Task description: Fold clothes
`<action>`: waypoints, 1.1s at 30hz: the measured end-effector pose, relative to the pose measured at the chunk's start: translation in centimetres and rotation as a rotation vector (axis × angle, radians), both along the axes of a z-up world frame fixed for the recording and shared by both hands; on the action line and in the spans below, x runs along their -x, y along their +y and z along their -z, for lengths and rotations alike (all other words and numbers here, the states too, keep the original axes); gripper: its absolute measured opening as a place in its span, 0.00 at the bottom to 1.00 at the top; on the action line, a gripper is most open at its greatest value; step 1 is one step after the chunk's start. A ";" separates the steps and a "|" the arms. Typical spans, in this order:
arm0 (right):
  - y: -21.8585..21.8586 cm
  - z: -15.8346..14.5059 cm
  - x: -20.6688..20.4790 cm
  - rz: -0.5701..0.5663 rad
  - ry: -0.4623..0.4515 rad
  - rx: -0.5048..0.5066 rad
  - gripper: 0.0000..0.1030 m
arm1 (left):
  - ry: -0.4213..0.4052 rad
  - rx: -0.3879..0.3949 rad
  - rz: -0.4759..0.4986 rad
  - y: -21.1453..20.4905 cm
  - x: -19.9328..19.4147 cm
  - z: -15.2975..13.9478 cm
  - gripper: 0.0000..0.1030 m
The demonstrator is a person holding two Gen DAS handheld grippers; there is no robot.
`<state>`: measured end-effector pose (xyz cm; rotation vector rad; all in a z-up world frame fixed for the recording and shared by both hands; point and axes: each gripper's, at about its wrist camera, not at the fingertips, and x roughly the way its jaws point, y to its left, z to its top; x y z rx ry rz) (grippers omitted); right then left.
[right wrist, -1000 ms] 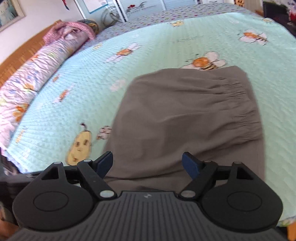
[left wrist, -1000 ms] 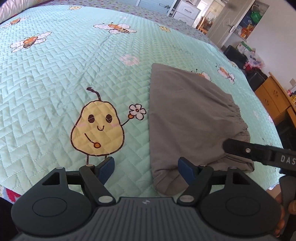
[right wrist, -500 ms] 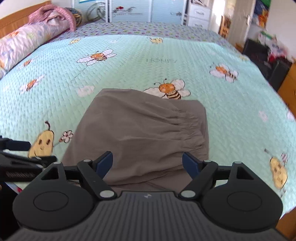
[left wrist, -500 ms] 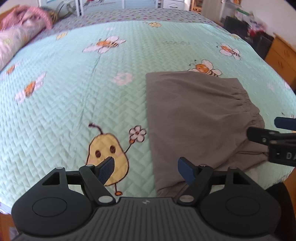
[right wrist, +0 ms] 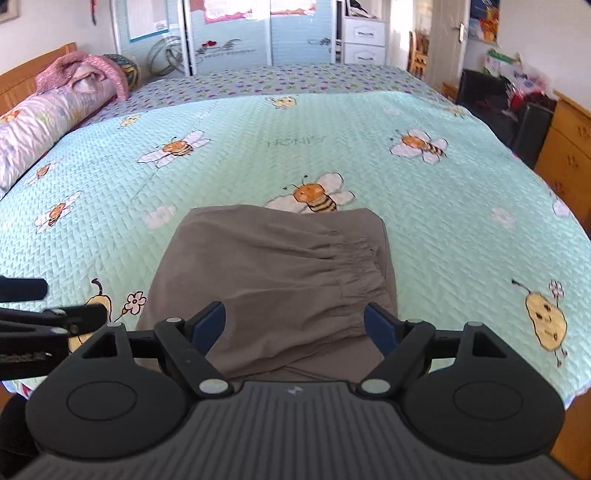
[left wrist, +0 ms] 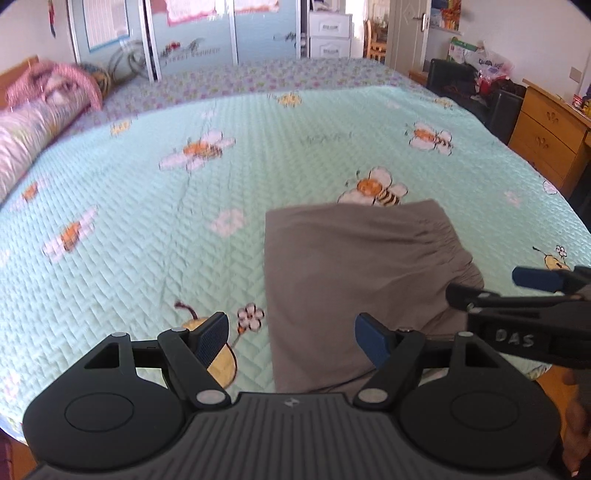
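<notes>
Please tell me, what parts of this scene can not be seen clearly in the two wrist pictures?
- Near edge of the grey garment: hidden behind the right gripper body in the right wrist view.
- Its near right corner: covered in the left wrist view by the right gripper.
- Far bee prints on the bedspread: blurred in the left wrist view.
- Layers of the fold: not visible.

Garment (right wrist: 273,280) lies flat on quilt (right wrist: 258,147), near the bed's front edge, waistband to its right side. Bee print (right wrist: 314,195) just behind garment's far edge; pear print (right wrist: 546,321) well to the right, another pear (left wrist: 218,350) just left of it. Bolster (right wrist: 40,125) along left edge of bed, blanket heap (right wrist: 85,74) behind it. Wardrobe (right wrist: 229,33) behind bed, drawers (right wrist: 360,40) to its right. Dresser (right wrist: 569,147) right of bed. L gripper (left wrist: 291,338) over garment's left edge, R gripper (right wrist: 295,326) over its near end.
</notes>
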<state>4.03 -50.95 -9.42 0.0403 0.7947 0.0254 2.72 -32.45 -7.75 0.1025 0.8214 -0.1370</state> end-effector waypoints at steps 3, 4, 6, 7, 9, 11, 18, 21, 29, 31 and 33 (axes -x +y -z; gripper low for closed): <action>-0.6 0.0 0.2 0.013 0.002 -0.019 0.80 | -0.043 -0.022 0.000 -0.6 0.8 -1.3 0.76; -0.7 -0.1 0.4 0.013 -0.004 -0.025 0.80 | -0.064 -0.024 -0.007 -0.7 1.2 -1.8 0.76; -0.8 -0.3 0.7 0.016 -0.017 -0.026 0.80 | -0.119 -0.026 -0.034 -0.7 2.2 -2.9 0.76; -0.8 -0.5 0.9 0.018 -0.024 -0.020 0.80 | -0.159 -0.031 -0.050 -0.7 2.8 -3.6 0.76; -0.7 -1.2 1.6 0.036 -0.060 -0.001 0.80 | -0.282 -0.061 -0.071 -1.0 4.9 -5.6 0.76; -0.7 -2.4 2.7 0.066 -0.139 0.027 0.80 | -0.413 -0.156 -0.101 -1.9 7.0 -7.3 0.86; 0.0 -2.7 1.2 0.023 -0.094 -0.002 0.90 | -0.361 -0.214 -0.091 -3.6 5.9 -6.6 1.00; 0.1 -1.9 -0.7 0.020 0.032 -0.023 0.90 | -0.148 -0.073 -0.089 -2.1 3.2 -4.3 1.00; 0.0 0.4 -4.5 0.036 0.352 -0.165 0.90 | 0.112 -0.067 -0.117 -1.7 -0.5 -0.5 1.00; 0.0 0.8 -4.5 0.070 0.357 -0.153 0.90 | 0.139 -0.061 -0.124 -1.6 -0.6 -0.1 1.00; 0.6 0.4 -4.3 0.090 0.315 -0.072 0.90 | 0.158 -0.052 -0.132 -1.5 -0.6 0.1 1.00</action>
